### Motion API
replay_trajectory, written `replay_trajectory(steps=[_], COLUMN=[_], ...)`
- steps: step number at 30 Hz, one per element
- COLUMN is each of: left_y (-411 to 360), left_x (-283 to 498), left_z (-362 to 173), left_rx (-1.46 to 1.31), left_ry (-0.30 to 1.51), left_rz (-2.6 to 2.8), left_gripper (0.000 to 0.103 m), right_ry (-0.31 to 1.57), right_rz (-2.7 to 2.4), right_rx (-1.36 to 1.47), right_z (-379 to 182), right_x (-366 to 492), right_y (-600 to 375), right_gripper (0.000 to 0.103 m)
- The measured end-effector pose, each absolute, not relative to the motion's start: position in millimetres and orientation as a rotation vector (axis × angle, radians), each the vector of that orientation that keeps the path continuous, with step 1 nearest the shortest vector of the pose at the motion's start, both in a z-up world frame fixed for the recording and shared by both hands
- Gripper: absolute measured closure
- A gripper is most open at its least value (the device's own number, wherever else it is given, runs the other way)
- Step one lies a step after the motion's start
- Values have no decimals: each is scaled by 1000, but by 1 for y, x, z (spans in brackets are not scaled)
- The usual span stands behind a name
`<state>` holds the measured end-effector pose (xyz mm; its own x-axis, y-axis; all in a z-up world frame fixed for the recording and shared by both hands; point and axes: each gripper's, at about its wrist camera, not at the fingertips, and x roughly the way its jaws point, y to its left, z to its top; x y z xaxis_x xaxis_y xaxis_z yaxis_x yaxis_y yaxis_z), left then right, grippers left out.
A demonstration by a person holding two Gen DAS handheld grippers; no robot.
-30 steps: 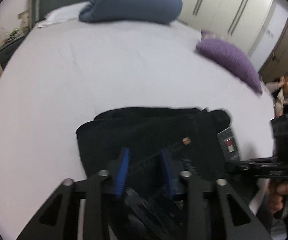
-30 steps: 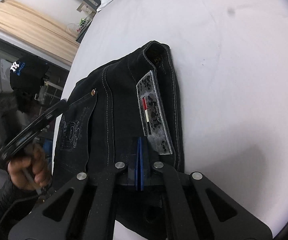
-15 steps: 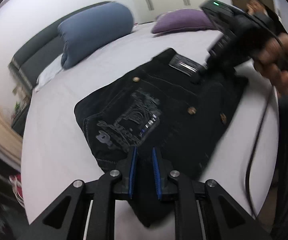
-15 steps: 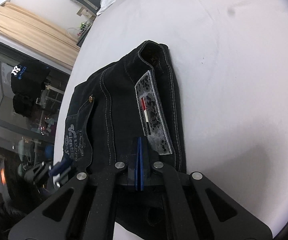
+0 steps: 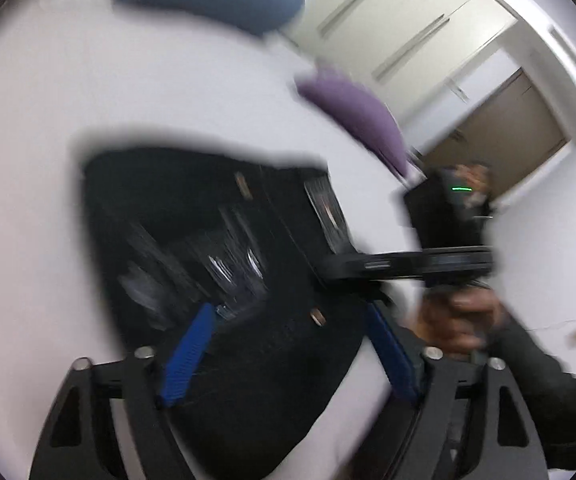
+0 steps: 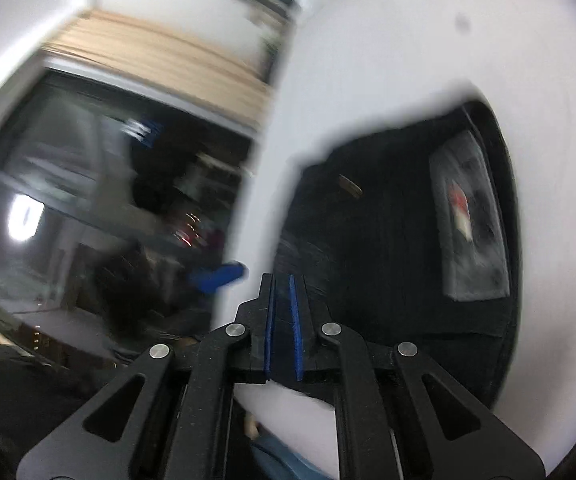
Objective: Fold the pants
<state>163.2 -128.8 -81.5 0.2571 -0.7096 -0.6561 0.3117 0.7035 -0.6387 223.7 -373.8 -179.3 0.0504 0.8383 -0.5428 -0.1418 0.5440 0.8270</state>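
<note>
Since the frame half a second before, the left gripper (image 5: 288,344) had swung across the folded black pants (image 5: 224,280), and its jaws had just been opening; they stood wide over the cloth, gripping nothing. The pants lay on the white bed (image 5: 36,160), a purple pillow (image 5: 360,116) at two o'clock. The right gripper (image 6: 282,280) was nearly shut, dark cloth between its pads; whether it pinched, I cannot tell.

Each wrist camera sat close behind its own fingers (image 5: 186,356), tilted down over the bed (image 5: 48,120): the left view faced past the pants (image 5: 208,220) toward the wardrobe (image 5: 408,32), the right faced the window (image 6: 88,200), and both shared the folded pants (image 6: 388,240).
</note>
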Motion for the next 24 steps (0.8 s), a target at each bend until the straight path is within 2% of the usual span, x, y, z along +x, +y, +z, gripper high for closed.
replay_trajectory(steps=[2,6,7,8,10,12,13,15,16,20,24], left_y=[-125,-86,-72,-63,-46,-33,-31,-34,-34,-15,-31], left_x=[169,172,170,166,160,160,162,169,174,175,186], left_z=[-104,-115,-117,-114,-105,-105,-106,-105,-106,-113,-124], left_rx=[-456,-643,-662,-662,-691,-763,-796,-772,-758,-859,-793], left_ry=[1147,1180,1186,1175,1132,1112,1101,1097,1107,1088,1180], left_rz=[-745,-775,-753,-736,-701,-676,-665,-603,-564,-531,-543], left_gripper=[44,78,82,82,75,48,43,23,20,20,20], right_ry=[1315,1254,1243,1228,1186,1130,1100,1123,1164,1253,1302], right_rz=[854,733,686,670,610,634,640,644,652,658,693], right_rx=[851,848,821,829,826,862,858,838,834,767,749], right_z=[-210,-200,-195,-190,-176,-166,-162,-164,-171,-178,-184], right_x=[226,221,220,218,217,220,226,239,248,271,288], right_y=[-398,-446,-458,-466,-482,-486,-484,-473,-464,-434,-417], right_gripper=[103,103,103,97,79,27,21,19,19,20,23])
